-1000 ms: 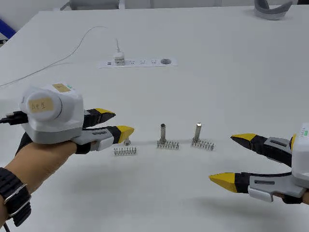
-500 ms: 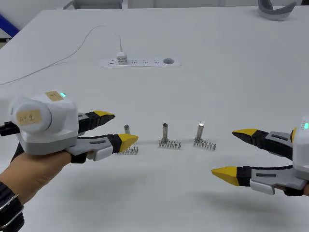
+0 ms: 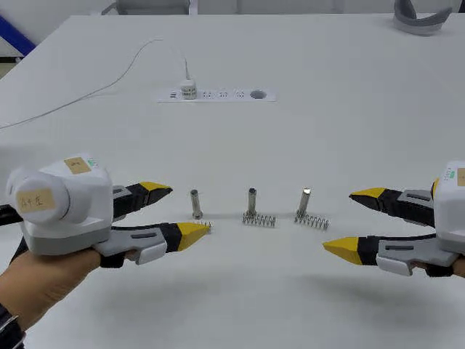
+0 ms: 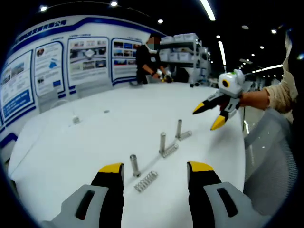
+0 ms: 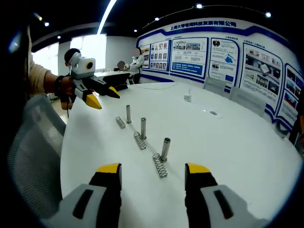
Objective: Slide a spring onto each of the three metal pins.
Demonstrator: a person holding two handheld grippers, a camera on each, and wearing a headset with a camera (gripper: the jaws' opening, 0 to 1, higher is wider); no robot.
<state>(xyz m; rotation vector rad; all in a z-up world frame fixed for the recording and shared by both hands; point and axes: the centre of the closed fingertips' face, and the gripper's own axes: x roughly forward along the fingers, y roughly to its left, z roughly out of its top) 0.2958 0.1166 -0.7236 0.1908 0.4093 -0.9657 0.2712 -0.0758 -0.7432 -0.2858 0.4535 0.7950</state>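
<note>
On the white table [image 3: 327, 109] we hold the left gripper [image 3: 186, 211] and right gripper [image 3: 340, 220] on either side of the work, both with jaws wide and empty. Three pins [image 3: 251, 200] stand upright in a row, a spring [image 3: 259, 219] lying at each foot. The springs look light, squashy and likely to roll, so we would pinch one softly at mid-length.

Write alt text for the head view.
Three metal pins stand upright in a row on a white table, a spring lying beside each. The open left hand-held gripper and open right hand-held gripper flank them, both empty.
</note>
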